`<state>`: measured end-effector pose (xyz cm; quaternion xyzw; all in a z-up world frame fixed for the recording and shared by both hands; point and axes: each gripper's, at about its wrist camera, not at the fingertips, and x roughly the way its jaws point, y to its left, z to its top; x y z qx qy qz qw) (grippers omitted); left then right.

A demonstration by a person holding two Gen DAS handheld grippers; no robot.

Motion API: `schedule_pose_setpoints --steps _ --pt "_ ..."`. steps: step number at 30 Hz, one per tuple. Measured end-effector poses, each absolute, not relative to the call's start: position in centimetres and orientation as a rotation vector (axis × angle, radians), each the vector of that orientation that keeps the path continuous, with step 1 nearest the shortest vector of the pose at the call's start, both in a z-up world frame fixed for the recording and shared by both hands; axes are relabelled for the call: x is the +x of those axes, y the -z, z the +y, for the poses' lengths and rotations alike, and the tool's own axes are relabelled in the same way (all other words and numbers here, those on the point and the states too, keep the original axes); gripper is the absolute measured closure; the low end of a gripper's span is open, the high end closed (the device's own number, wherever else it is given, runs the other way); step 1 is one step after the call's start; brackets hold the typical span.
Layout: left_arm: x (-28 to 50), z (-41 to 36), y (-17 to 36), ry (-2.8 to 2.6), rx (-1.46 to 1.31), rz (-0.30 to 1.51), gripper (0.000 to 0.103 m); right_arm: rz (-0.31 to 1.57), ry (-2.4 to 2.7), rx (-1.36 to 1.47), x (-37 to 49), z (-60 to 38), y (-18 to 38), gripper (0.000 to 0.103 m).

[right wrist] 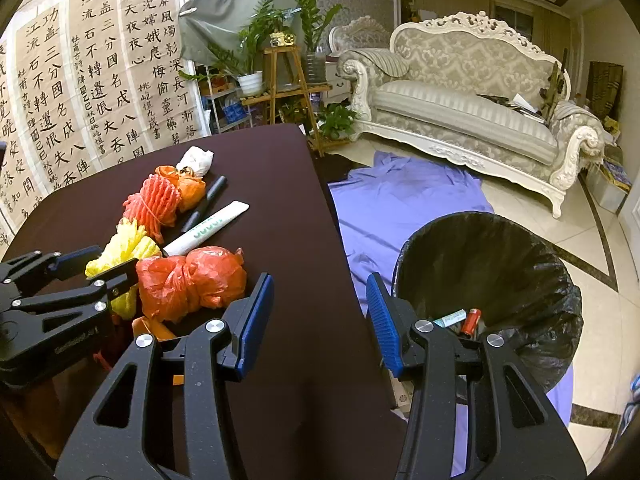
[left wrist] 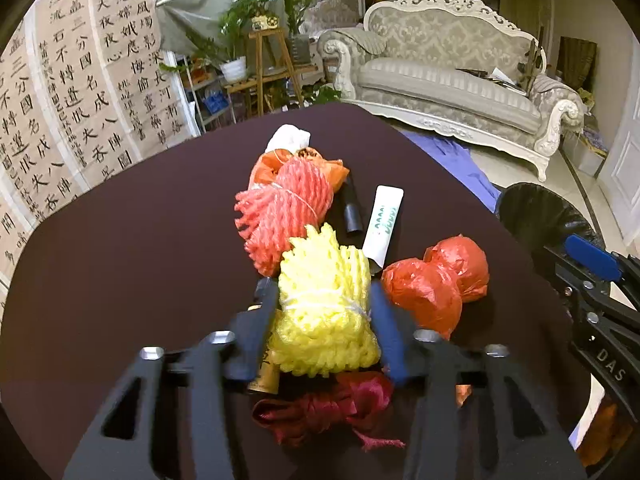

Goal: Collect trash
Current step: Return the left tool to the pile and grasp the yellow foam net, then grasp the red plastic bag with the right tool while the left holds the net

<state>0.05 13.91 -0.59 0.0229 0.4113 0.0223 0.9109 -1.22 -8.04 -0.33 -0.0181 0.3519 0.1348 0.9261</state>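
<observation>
Yellow foam net [left wrist: 326, 312] sits pinched between the fingers of the left gripper [left wrist: 324, 312], low over the dark table [left wrist: 120, 260]. Behind it lies a pink net [left wrist: 284, 212] against an orange bag [left wrist: 272, 166], with white paper [left wrist: 288, 138] furthest back. Just right come a black tube [left wrist: 352, 208], a white tube [left wrist: 382, 224] and a red bag [left wrist: 436, 284]. Past the table edge, the right gripper [right wrist: 320, 320] hangs with jaws spread wide, holding nothing, beside the black-lined bin [right wrist: 488, 276] on the floor.
</observation>
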Motion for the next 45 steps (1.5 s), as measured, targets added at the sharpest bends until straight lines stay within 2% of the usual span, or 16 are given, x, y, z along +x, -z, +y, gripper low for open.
schedule_pose_setpoints --steps 10,13,19,23,28,34,41,45 --pt "-1.2 14.5 -1.4 -0.061 0.052 0.773 0.063 0.723 -0.319 -0.054 -1.4 -6.4 0.1 0.056" --pt "-1.4 15.3 -2.0 -0.077 0.045 0.759 0.063 0.714 -0.345 -0.061 -1.6 -5.2 -0.3 0.049" --pt "-1.9 17.3 -2.5 -0.117 0.015 0.750 0.063 0.716 -0.406 -0.080 -1.7 -2.5 -0.5 0.048" --pt "-1.9 18.5 -2.3 -0.134 -0.004 0.758 0.063 0.721 -0.442 -0.083 -1.7 -0.7 -0.4 0.034" --pt "-2.1 19.2 -1.5 -0.143 -0.016 0.774 0.063 0.752 -0.438 -0.118 -1.0 0.4 0.5 0.032" --pt "-2.4 19.8 -1.0 -0.146 -0.027 0.780 0.063 0.797 -0.425 -0.101 0.0 0.1 1.1 0.032" --pt "-2.5 19.7 -1.1 -0.140 -0.040 0.778 0.063 0.779 -0.428 -0.125 -0.5 0.1 0.8 0.043" --pt "-2.7 19.3 -1.4 -0.130 -0.036 0.767 0.063 0.767 -0.418 -0.112 -0.6 -0.5 0.5 0.045"
